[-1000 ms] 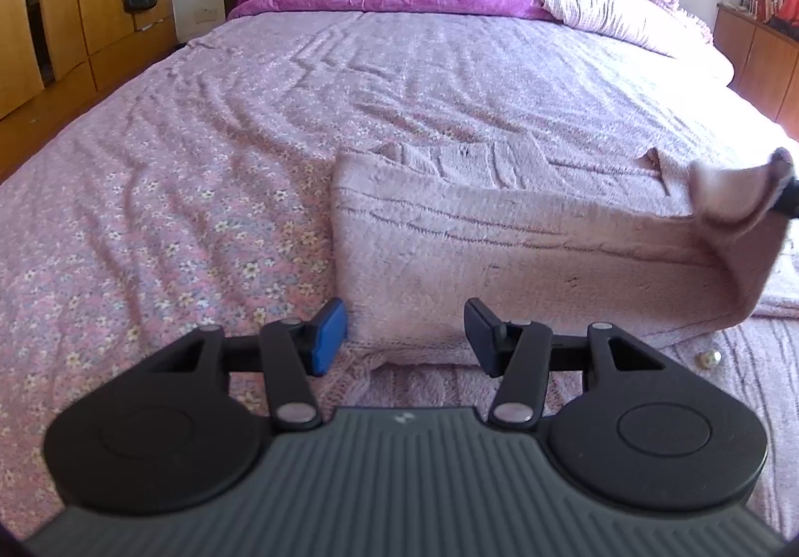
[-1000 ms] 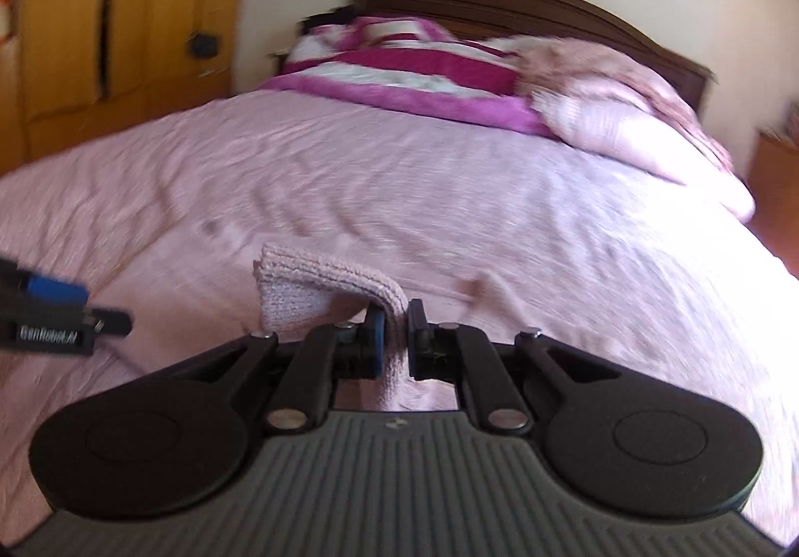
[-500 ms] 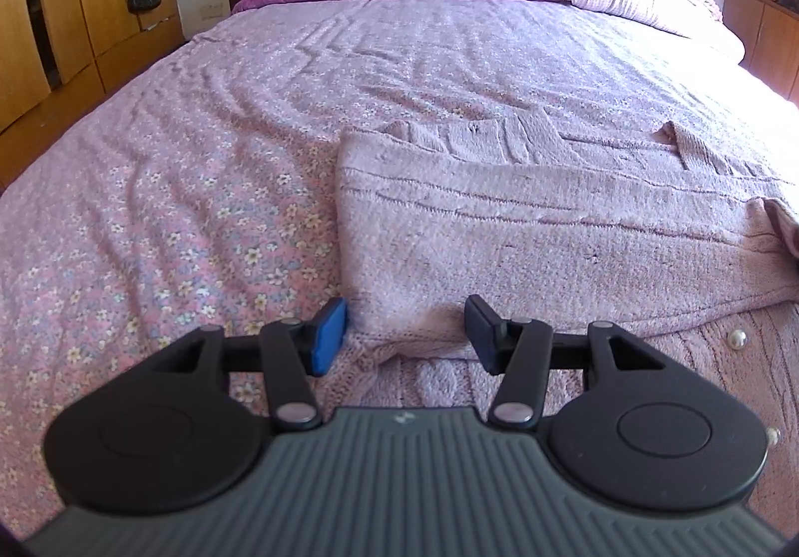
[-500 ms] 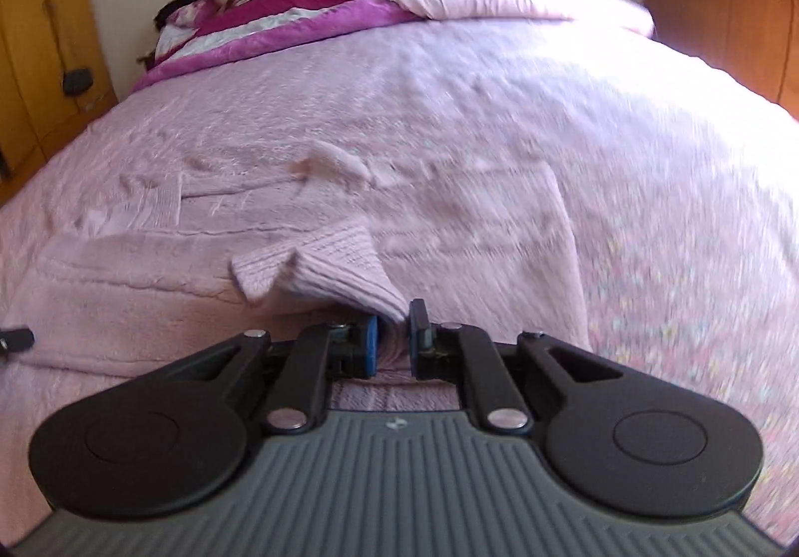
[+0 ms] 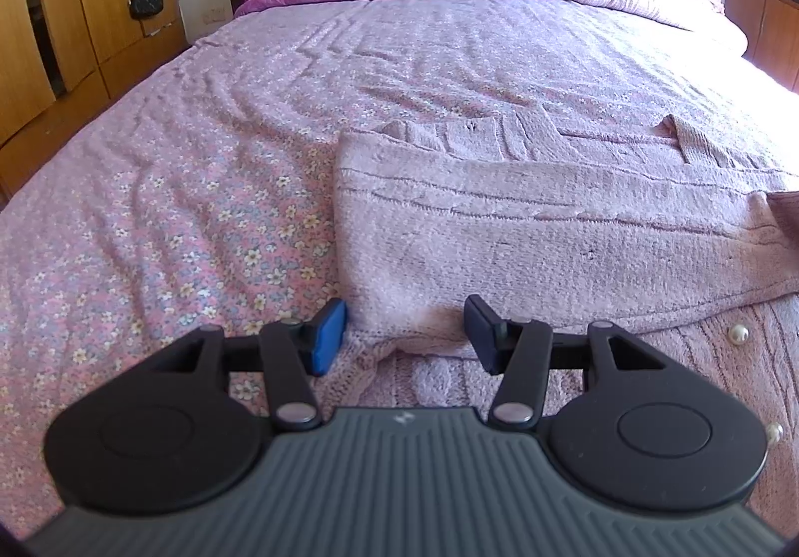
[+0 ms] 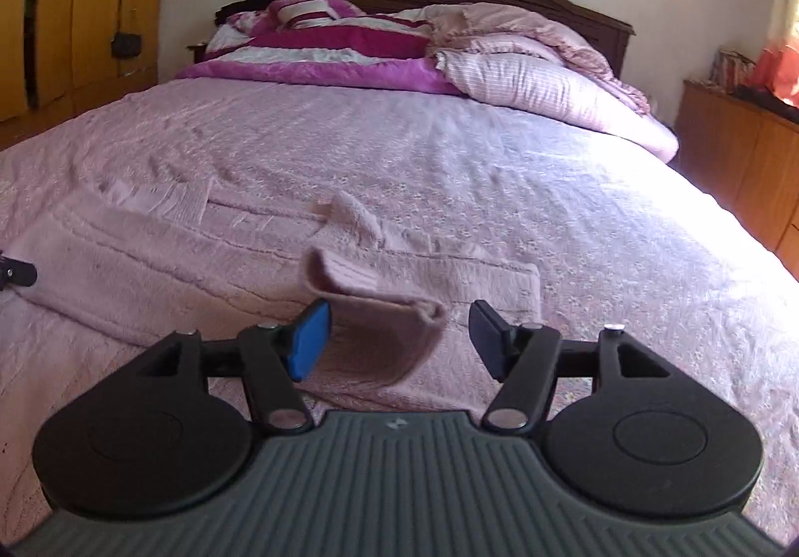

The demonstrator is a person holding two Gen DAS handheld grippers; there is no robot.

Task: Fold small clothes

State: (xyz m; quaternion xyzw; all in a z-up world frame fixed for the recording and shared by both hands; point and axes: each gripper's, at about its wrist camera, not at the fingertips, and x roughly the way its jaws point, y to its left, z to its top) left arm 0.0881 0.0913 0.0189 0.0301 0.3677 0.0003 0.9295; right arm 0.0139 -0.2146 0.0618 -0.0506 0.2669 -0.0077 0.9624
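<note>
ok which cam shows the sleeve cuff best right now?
Right wrist view: the ribbed sleeve cuff lies curled on the pink cardigan, just ahead of the open right gripper. The left wrist view catches only a sliver of it at the right frame edge, past the open left gripper.

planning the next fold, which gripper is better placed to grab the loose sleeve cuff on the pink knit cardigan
Right. The right gripper is open with the curled sleeve cuff sitting just ahead, between its fingers. The left gripper, also open, sits at the pink knit cardigan's opposite folded end.
</note>
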